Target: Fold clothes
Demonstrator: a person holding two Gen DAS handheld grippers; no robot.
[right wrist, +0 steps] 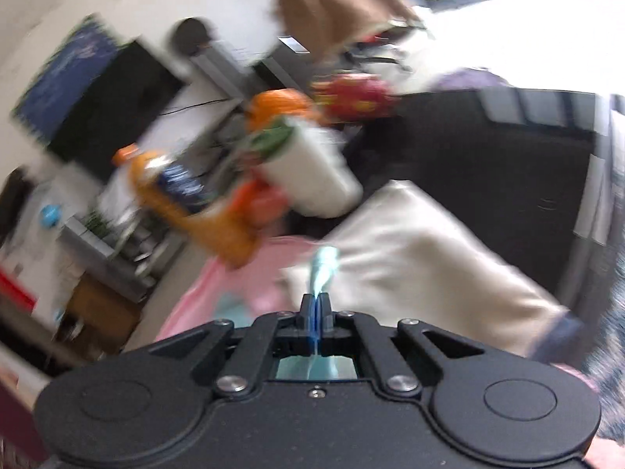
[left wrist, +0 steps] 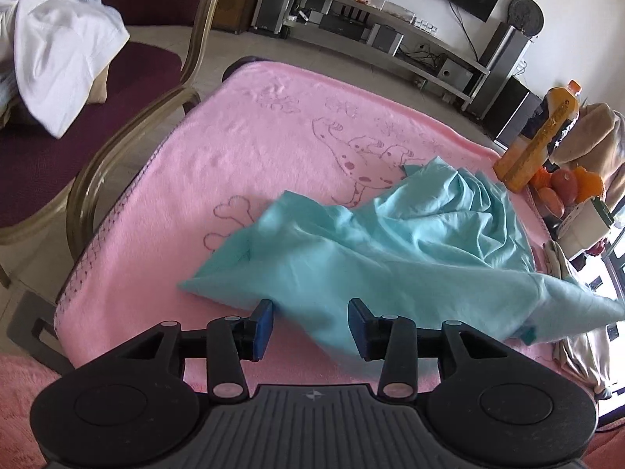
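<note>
A light turquoise garment [left wrist: 390,250] lies crumpled on the pink blanket [left wrist: 234,148], its right edge lifted toward the right. My left gripper [left wrist: 309,322] is open, its blue-padded fingers [left wrist: 262,322] on either side of the garment's near edge, with cloth lying between them. In the blurred right wrist view my right gripper [right wrist: 315,301] is shut on a thin fold of the turquoise garment [right wrist: 322,269], which sticks out past the fingertips and also shows behind them.
White clothes [left wrist: 58,54] lie on a maroon chair [left wrist: 117,97] at left. An orange drink bottle [left wrist: 543,136], fruit [left wrist: 566,187] and a white container [left wrist: 586,230] stand at the blanket's right edge. A beige cloth [right wrist: 410,242] lies beyond my right gripper. A TV stand [left wrist: 390,31] is behind.
</note>
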